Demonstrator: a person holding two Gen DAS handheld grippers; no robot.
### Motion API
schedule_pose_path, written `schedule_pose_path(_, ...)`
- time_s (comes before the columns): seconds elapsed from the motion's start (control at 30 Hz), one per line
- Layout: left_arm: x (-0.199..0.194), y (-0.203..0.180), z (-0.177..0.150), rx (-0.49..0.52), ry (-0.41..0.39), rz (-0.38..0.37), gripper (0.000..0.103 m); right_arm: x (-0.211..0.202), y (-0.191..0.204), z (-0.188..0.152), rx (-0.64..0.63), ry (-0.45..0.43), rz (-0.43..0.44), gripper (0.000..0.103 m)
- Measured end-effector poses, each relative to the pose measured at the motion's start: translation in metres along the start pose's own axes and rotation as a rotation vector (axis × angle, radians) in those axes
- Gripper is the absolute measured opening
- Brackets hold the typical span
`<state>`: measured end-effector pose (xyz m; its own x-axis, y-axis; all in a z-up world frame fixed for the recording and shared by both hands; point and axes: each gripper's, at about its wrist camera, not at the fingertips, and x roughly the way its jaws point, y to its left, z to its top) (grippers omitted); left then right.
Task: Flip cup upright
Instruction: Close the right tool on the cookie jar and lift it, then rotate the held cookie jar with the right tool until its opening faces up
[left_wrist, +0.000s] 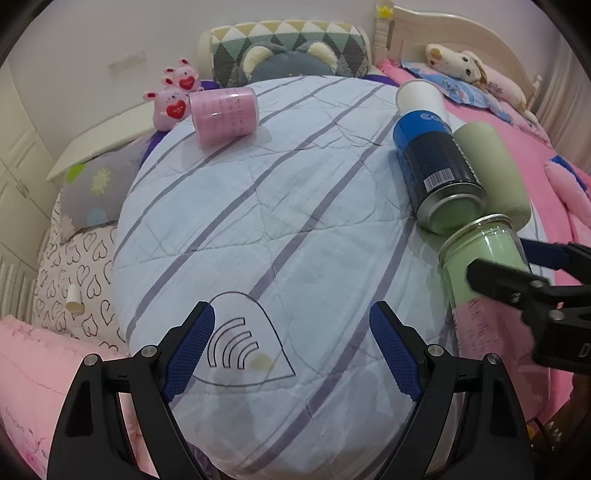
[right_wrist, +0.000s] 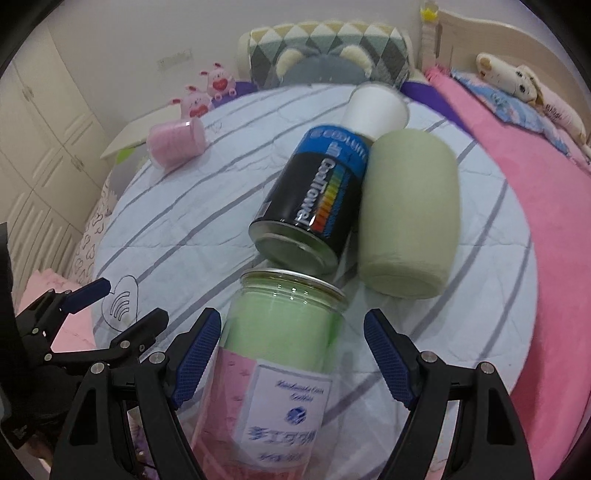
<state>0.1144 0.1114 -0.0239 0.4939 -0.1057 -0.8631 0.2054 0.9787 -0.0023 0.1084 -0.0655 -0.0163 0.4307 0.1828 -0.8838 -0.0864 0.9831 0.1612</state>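
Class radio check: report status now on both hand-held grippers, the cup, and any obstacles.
Left hand-held gripper open, empty. Right hand-held gripper open around green jar, lying down. Blue can at its mouth.

The dark can (right_wrist: 314, 206) has "CoolTowel" in white letters on its side, next to a rainbow strip. It also has a barcode (left_wrist: 439, 180). The jar (right_wrist: 280, 369) has a white label (right_wrist: 291, 410) with blue writing too blurry to read.

Green jar (right_wrist: 284, 325) between parted gripper (right_wrist: 291, 354) fingers — unclamped.
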Motion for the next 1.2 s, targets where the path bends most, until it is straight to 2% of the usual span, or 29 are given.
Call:
schedule_pose_path(0.2, 0.007, 0.005, 0.001, -0.003, 0.014, 0.000, 0.088, 0.026, -0.001, 0.006, 0.048, 0.103, 0.060, 0.082)
schedule_pose_path(0.37, 0.010, 0.013, 0.000, -0.031, 0.024, 0.004, 0.091, 0.032, -0.006, 0.007, 0.070, 0.107, 0.090, 0.080)
schedule_pose_path(0.67, -0.002, 0.015, -0.002, -0.059, 0.003, 0.014, 0.092, -0.006, 0.001, 0.004, -0.053, -0.052, 0.027, 0.080)
schedule_pose_path(1.03, -0.021, 0.001, -0.005, -0.042, -0.026, 0.033, 0.092, -0.051, 0.014, 0.007, -0.205, -0.310, -0.093, 0.077)
schedule_pose_path(1.13, -0.025, 0.001, -0.006, -0.045, -0.033, 0.037, 0.092, -0.059, 0.018, 0.006, -0.227, -0.350, -0.106, 0.069)
schedule_pose_path(1.2, -0.026, 0.002, -0.007, -0.051, -0.036, 0.038, 0.092, -0.056, 0.018, 0.006, -0.241, -0.337, -0.121, 0.069)
